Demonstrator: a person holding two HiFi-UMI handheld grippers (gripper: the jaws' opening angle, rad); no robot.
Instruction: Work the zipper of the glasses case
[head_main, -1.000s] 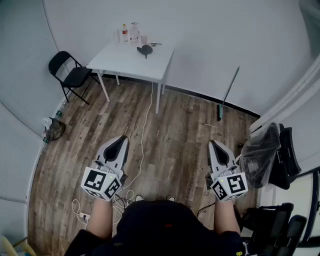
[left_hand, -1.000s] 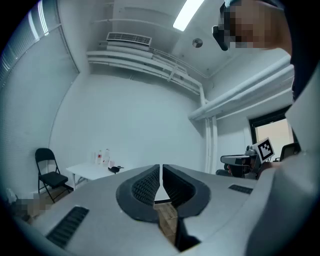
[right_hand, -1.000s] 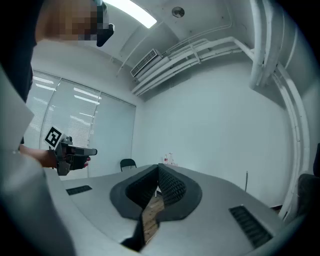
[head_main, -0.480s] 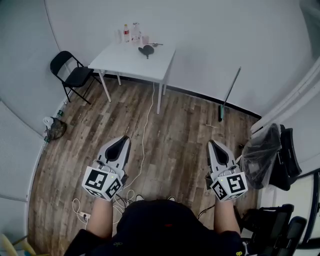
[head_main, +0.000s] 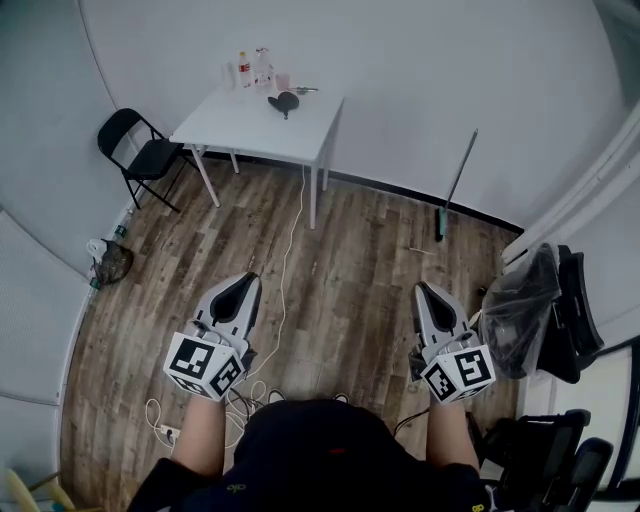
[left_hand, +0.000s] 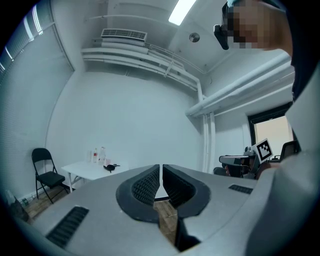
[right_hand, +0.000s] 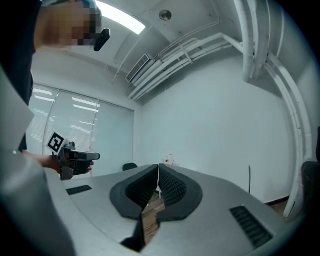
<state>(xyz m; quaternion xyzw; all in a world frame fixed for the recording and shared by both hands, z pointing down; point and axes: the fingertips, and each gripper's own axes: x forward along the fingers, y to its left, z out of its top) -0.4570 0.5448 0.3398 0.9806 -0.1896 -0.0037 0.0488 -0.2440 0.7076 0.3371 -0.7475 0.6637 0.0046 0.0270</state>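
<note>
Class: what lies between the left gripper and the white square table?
The head view shows only brown wood-plank floor, with a thin white cable trailing from the white square table past the left gripper.

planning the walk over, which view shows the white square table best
The head view: the whole white square table shows from above, top and legs. The left gripper view shows it small, side-on. In the right gripper view the jaws hide nearly all of it.

I hold my left gripper at the lower left of the frame and my right gripper at the lower right, both pointing level and forward, each with jaws pressed together on nothing.
</note>
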